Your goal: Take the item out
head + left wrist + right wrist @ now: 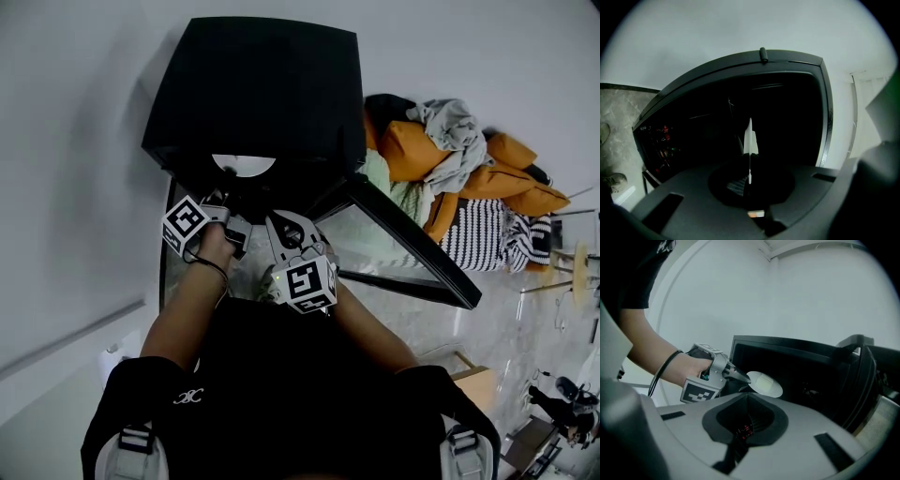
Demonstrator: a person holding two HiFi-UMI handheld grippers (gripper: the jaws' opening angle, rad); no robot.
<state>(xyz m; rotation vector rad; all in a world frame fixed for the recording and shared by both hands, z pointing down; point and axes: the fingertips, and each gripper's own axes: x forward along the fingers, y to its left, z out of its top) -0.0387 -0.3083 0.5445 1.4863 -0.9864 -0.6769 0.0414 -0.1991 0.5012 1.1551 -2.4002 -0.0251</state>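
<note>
Left hand-held gripper (741, 377) is pinching the white plate (244, 165) by its rim, right at the black cabinet's (262, 84) mouth. Right hand-held gripper (279, 223) is closed and empty. With such a thin edge grip, the plate could tip and slip out.

We see a white plate (244, 165) set against a black cabinet (262, 84) and a white wall (75, 187). The grey left gripper (228, 195) and right gripper (281, 225) carry black-and-white square-patterned cubes. Beyond, we note orange cushions (412, 150) and black-and-white striped fabric (483, 234) on a pale marbled floor (441, 328).
</note>
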